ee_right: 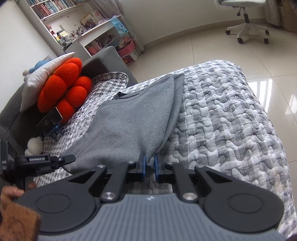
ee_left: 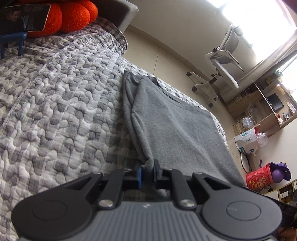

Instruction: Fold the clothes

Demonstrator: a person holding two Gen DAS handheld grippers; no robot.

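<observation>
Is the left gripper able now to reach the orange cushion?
Probably not yet: the left gripper is shut on the grey shirt, and the orange cushion sits far across the quilt.

Right gripper (ee_right: 150, 166) jaws pinch grey shirt (ee_right: 130, 126) on quilt (ee_right: 222, 120).

Each claw (ee_left: 147, 171) (ee_right: 150, 165): black linkage arms, silver screws, blue pads, ribbed grey body.

One grey knit sweatshirt (ee_right: 128, 118) on one grey-and-white quilted bedspread (ee_right: 222, 118), two black two-finger grippers (ee_right: 150, 165) (ee_left: 147, 172) pinching it, one orange bobbled cushion (ee_right: 63, 90), one white swivel office chair (ee_left: 220, 61), one blue-legged phone stand (ee_right: 55, 129)
</observation>
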